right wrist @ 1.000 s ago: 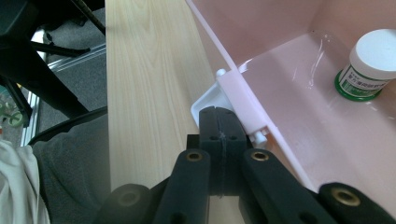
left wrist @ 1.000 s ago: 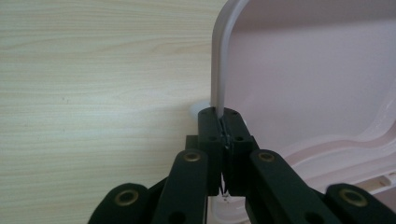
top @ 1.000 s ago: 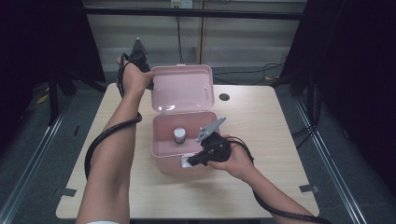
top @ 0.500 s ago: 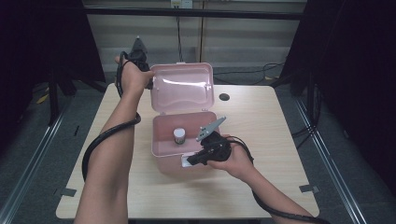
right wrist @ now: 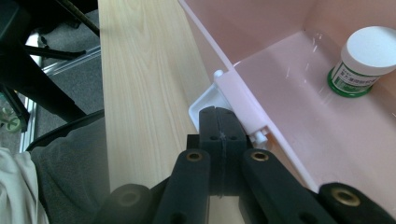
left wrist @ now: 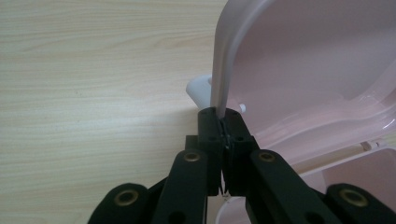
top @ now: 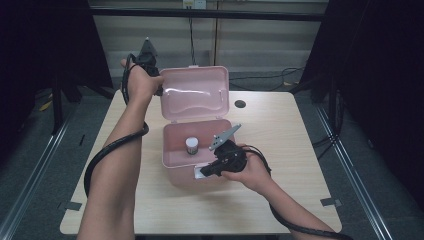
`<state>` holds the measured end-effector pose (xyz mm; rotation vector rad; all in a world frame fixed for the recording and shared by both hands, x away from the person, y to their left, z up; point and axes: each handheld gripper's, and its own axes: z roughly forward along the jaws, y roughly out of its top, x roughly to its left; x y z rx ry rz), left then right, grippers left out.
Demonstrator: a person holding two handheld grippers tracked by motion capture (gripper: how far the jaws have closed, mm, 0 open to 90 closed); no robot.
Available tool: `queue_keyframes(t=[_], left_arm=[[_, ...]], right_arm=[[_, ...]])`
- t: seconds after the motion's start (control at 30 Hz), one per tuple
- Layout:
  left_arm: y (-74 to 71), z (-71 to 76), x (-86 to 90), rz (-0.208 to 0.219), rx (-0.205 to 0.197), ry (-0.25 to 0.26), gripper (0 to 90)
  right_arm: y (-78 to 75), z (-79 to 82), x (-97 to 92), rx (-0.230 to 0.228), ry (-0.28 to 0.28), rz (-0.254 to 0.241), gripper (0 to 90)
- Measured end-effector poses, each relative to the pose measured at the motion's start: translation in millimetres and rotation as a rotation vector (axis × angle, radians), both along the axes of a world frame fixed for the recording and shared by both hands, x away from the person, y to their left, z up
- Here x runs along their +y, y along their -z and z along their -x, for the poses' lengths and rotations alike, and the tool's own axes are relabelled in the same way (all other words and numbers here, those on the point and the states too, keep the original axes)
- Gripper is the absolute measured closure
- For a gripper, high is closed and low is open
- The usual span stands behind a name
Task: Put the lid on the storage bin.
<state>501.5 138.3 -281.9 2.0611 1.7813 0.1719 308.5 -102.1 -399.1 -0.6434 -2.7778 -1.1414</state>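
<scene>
At the centre of the high view stood a pink box on the wooden table, its lid raised upright behind it. Your left gripper, at upper left of that frame, had its jaws closed on the lid's left edge; in the left gripper view the lid's rim ran down between the meeting pads. Your right gripper, at lower centre, had its jaws pressed together at the box's front wall, beside the white latch, without clearly gripping it. A small white-capped jar with a green label stood inside the box, at upper right of the right gripper view.
</scene>
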Motion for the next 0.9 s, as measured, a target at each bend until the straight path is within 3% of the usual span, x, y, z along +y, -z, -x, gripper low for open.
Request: queue_keyframes(t=[0.9], left_arm=[[-10.3, 14.8, 0.5, -0.011, 0.012, 0.018, 87.9]], right_arm=[[-1.6, 0.0, 2.0, 0.003, 0.015, 0.012, 90.0]])
